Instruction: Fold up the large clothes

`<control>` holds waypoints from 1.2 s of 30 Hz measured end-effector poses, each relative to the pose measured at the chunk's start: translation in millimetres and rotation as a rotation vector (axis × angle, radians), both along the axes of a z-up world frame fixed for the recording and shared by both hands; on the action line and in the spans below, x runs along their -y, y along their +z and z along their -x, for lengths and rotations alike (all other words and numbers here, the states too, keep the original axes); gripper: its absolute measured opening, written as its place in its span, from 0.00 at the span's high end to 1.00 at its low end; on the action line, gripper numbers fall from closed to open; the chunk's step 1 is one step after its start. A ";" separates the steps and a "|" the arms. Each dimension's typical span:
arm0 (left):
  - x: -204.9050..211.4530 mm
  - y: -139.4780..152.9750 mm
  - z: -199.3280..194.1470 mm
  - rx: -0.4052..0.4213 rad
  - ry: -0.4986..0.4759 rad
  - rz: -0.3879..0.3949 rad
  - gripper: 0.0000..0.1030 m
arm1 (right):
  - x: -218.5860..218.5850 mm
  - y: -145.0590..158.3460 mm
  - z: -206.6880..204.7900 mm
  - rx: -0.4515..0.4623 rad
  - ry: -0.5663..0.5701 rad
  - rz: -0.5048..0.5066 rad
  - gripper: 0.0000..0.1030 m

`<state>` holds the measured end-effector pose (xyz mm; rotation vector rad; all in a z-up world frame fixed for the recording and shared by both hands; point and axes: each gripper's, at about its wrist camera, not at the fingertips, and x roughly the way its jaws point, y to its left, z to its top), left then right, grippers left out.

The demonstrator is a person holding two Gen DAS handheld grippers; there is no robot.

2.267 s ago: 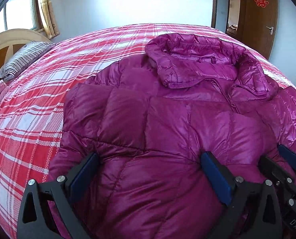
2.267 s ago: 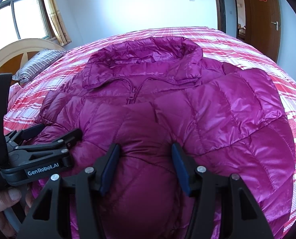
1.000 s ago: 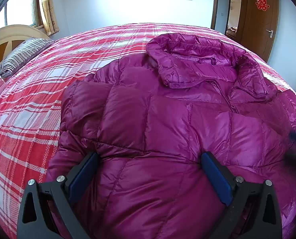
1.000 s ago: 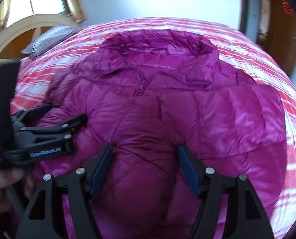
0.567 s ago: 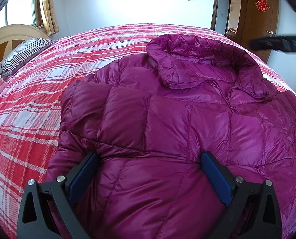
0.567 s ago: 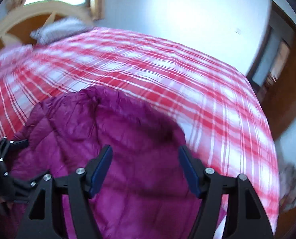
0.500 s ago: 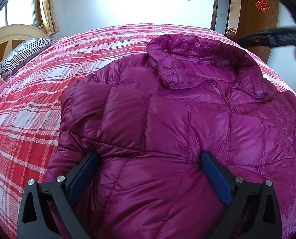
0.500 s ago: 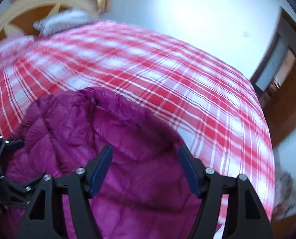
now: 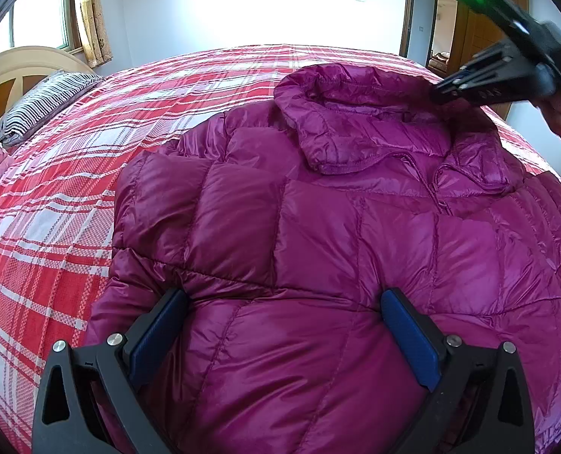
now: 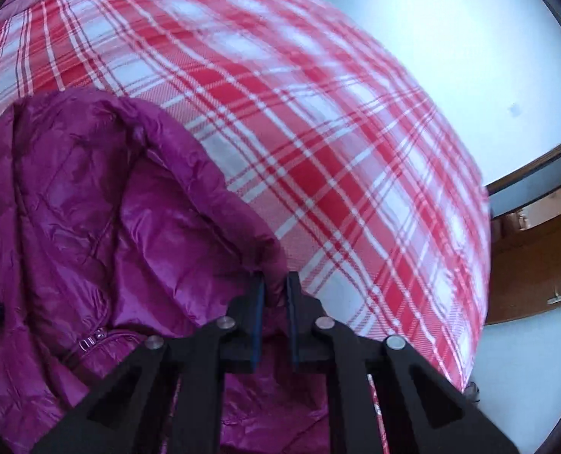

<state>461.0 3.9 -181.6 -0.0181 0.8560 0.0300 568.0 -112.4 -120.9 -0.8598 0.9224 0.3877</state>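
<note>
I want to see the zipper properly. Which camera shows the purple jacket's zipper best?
The left wrist view: the zipper runs down from the collar, sharp and unobstructed. The right wrist view shows only a small metal piece, perhaps its pull, at the frame's lower left.

The left wrist view sits low over the lower body of the jacket [image 9: 318, 265], looking up its length toward the collar [image 9: 356, 128], with the striped pillow [image 9: 42, 106] far left and the doorway [image 9: 443, 38] far right. The left claw [image 9: 280, 336] frames its bottom edge. The right wrist view is pressed close against the collar [image 10: 189, 196] edge, tilted, facing across the plaid bed [image 10: 318, 132] to the wall. Both views share the collar and bed; the left view also catches the right claw [image 9: 443, 89] at the collar
</note>
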 end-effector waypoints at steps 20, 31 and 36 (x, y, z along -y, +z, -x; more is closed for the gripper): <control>-9.4 15.0 7.0 0.023 0.002 0.038 0.01 | 20.8 -67.6 48.7 0.269 -0.094 -0.109 0.92; -19.6 141.5 -97.6 0.261 0.035 -0.063 0.01 | 19.7 -72.5 44.4 0.295 -0.097 -0.109 0.92; -2.9 98.0 -160.0 0.142 0.073 -0.191 0.01 | 24.4 -73.4 48.5 0.297 -0.098 -0.126 0.92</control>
